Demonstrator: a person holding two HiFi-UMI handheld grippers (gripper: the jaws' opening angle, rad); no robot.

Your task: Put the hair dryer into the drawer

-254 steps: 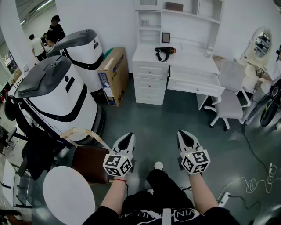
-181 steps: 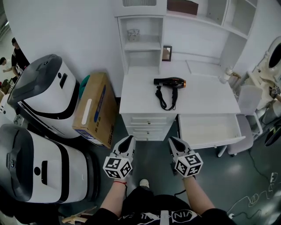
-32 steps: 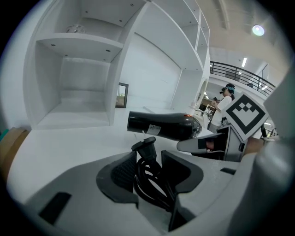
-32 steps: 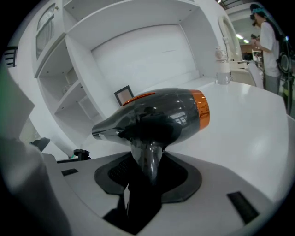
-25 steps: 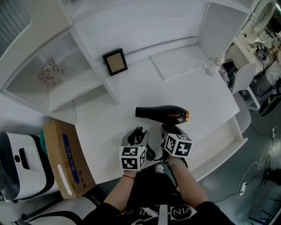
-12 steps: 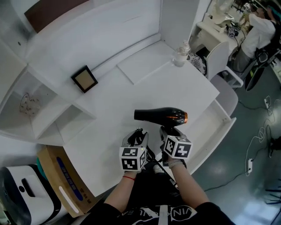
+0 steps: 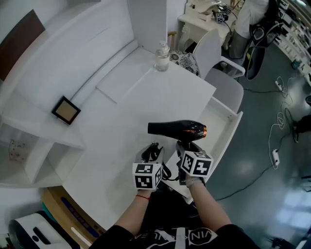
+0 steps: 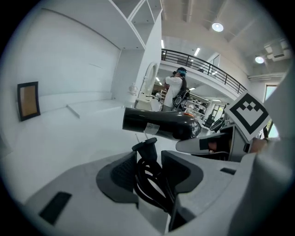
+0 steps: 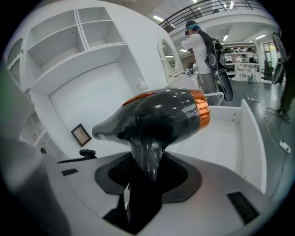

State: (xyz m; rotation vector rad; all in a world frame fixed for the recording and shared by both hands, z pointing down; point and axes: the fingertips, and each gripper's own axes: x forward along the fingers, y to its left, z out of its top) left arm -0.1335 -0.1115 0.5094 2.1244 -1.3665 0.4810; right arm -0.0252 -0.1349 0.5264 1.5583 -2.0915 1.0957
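The black hair dryer (image 7: 177, 129) with an orange ring is held off the white desk top (image 7: 116, 121), close to the desk's right edge. My right gripper (image 7: 187, 147) is shut on its handle (image 9: 147, 159), and the barrel (image 9: 156, 113) lies across above the jaws. My left gripper (image 7: 151, 154) is just to its left, shut on the coiled black cord (image 8: 150, 177). The plug (image 8: 145, 146) sticks up past its jaws. The open white drawer (image 7: 229, 138) is to the right of the dryer, and it also shows as a drawer (image 9: 244, 138) behind the dryer.
A small picture frame (image 7: 65, 110) leans at the desk's back, and a clear bottle (image 7: 162, 50) stands at the far corner. A white chair (image 7: 219, 68) stands beyond the drawer. Open shelves (image 7: 34, 151) are on the left, a cardboard box (image 7: 68, 214) below them. A person (image 7: 252, 14) stands far off.
Both grippers have carried the dryer and its cord rightward across the desk, from its middle to the edge by the drawer. Both have stayed shut.
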